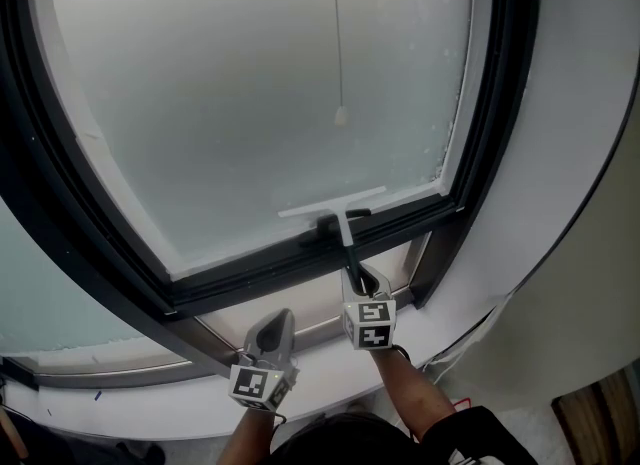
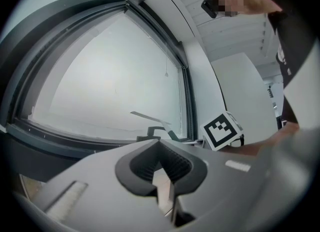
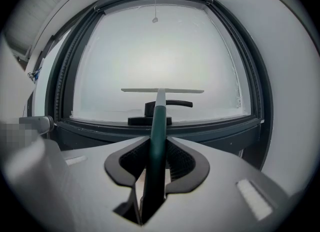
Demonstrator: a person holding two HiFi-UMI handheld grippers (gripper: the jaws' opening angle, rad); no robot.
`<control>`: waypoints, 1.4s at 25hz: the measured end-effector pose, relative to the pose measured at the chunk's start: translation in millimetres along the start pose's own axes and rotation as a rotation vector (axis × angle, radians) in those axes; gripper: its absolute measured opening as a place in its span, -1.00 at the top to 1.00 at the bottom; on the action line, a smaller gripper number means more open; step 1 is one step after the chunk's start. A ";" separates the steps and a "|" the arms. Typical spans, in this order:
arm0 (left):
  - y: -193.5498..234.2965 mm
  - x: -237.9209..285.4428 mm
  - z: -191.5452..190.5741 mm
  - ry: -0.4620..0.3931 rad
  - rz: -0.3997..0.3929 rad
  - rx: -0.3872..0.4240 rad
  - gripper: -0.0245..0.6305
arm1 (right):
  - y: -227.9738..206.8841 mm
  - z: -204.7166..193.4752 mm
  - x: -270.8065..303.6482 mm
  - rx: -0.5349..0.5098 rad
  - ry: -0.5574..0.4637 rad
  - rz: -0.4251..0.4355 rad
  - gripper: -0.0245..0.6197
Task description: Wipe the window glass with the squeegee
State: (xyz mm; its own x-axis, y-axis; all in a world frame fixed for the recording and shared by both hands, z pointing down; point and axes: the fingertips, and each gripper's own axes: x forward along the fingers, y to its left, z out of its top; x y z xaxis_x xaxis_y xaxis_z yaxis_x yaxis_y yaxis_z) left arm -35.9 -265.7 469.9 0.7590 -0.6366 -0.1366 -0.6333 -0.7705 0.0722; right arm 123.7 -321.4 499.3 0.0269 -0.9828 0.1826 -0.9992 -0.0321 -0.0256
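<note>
The squeegee [image 1: 335, 204] has a white blade and a dark green handle [image 3: 159, 126]. Its blade [image 3: 162, 91] lies flat against the lower part of the frosted window glass [image 1: 260, 93], just above the black window latch [image 3: 161, 107]. My right gripper [image 1: 358, 275] is shut on the squeegee's handle below the sill. My left gripper [image 1: 274, 329] hangs lower and to the left, shut with nothing between its jaws. In the left gripper view the squeegee [image 2: 150, 118] shows far off, beside the right gripper's marker cube [image 2: 222, 129].
A dark window frame [image 1: 300, 263] runs round the pane. A pull cord with a small white weight [image 1: 341, 115] hangs in front of the glass. A white wall [image 1: 580, 153] stands to the right, and a pale sill [image 1: 330, 373] lies below.
</note>
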 end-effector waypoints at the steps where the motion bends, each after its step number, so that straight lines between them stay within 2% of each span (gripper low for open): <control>1: -0.3 -1.5 -0.5 0.001 -0.002 -0.002 0.93 | -0.3 -0.4 -0.3 0.001 0.000 -0.001 0.63; 10: 0.1 -12.0 1.7 -0.022 -0.017 -0.021 0.93 | -0.3 5.2 -9.5 -0.015 -0.006 -0.013 0.63; 14: -1.9 -15.6 2.2 -0.032 -0.005 -0.026 0.93 | -12.3 27.2 -21.8 -0.028 -0.076 -0.028 0.63; 17: -4.1 -4.9 2.8 -0.028 -0.010 0.017 0.93 | -36.3 77.3 -24.5 -0.039 -0.192 -0.051 0.63; 22: -29.1 31.5 19.6 -0.064 -0.035 0.057 0.93 | -89.4 187.4 -24.9 -0.065 -0.372 -0.058 0.63; 26: -50.3 61.1 42.0 -0.112 -0.033 0.123 0.93 | -112.8 279.2 -25.7 -0.056 -0.521 -0.006 0.63; 29: -57.0 79.5 41.7 -0.100 -0.024 0.205 0.93 | -118.5 337.7 -27.0 -0.036 -0.604 0.057 0.63; 35: -70.2 103.6 40.7 -0.128 0.046 0.155 0.93 | -120.3 404.5 -16.3 -0.073 -0.659 0.105 0.63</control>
State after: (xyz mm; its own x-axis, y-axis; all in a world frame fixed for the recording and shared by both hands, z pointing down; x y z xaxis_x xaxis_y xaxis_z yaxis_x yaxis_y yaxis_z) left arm 81.0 -276.2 410.5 0.7098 -0.6538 -0.2620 -0.6898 -0.7206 -0.0704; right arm 256.1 -375.1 101.8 -0.0808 -0.8861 -0.4564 -0.9964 0.0597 0.0605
